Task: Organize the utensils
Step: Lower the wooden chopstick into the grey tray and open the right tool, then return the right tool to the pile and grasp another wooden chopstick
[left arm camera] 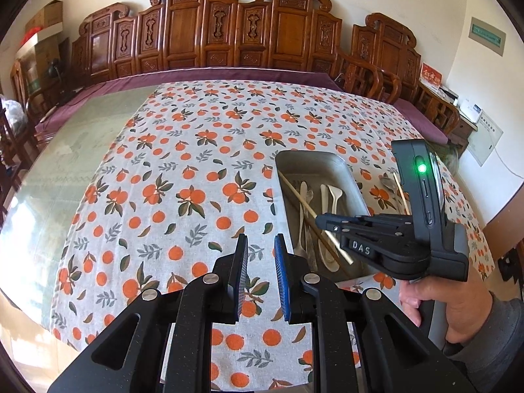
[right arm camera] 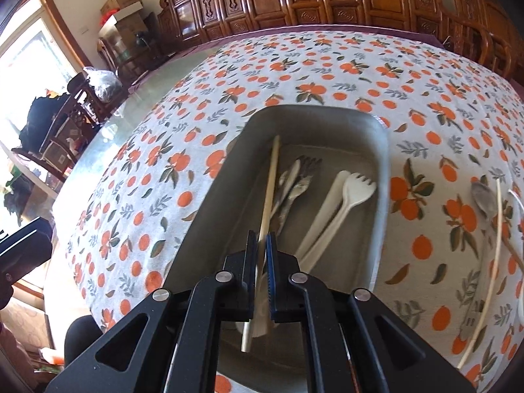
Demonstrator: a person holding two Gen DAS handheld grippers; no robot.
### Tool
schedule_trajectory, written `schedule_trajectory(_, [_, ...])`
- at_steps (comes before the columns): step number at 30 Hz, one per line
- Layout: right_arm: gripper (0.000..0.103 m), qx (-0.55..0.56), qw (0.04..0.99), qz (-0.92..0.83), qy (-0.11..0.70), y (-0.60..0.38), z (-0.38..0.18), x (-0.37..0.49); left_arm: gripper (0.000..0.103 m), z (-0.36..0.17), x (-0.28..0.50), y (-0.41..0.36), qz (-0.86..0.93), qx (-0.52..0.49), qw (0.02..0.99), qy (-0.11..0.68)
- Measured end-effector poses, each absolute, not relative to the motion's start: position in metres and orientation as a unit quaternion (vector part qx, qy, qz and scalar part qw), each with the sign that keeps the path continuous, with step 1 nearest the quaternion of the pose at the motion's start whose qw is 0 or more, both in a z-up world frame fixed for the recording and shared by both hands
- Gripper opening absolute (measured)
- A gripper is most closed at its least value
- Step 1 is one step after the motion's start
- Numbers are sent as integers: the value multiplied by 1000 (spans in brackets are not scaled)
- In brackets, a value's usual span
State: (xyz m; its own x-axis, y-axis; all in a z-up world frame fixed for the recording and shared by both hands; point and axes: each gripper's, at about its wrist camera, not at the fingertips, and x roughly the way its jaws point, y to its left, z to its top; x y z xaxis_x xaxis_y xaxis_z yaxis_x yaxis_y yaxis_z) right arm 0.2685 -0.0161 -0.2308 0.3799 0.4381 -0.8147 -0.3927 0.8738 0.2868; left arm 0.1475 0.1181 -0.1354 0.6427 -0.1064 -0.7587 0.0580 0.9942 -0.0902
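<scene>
Right wrist view: my right gripper clamped on pale wooden chopstick, long axis lengthwise over grey metal tray. Left gripper slightly apart, empty, beside tray.

Left wrist view: looks steeply down across the tablecloth from beside the metal tray, towards the far carved wooden screen. Right wrist view: close above the same tray, facing likewise. Both share tray and cloth.
</scene>
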Motion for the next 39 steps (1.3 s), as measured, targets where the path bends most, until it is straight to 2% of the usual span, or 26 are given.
schedule_trajectory(17, [10,14,846,280,454,-35,-204,251,17,-131,142,101,-51,-18,907,418])
schedule_trajectory(26, [10,-17,870,269,412,-110,-167,223,37,-131,146,65,-75,-10,907,415])
schedule_trajectory(28, [10,-25,874,266,406,-127,-164,218,48,-132,148,57,-79,-7,907,413])
schedule_trajectory(30, [10,-32,877,259,402,-146,-162,215,53,-133,151,50,-83,-6,906,414])
schedule_trajectory(31, [10,-34,879,256,401,-157,-162,214,61,-134,153,46,-84,-6,906,416])
schedule_trajectory(33, [10,-39,882,247,399,-176,-163,212,70,-136,155,40,-87,-7,905,417])
schedule_trajectory(39, [10,-37,885,213,413,-230,-172,218,72,-139,172,17,-95,-6,901,424])
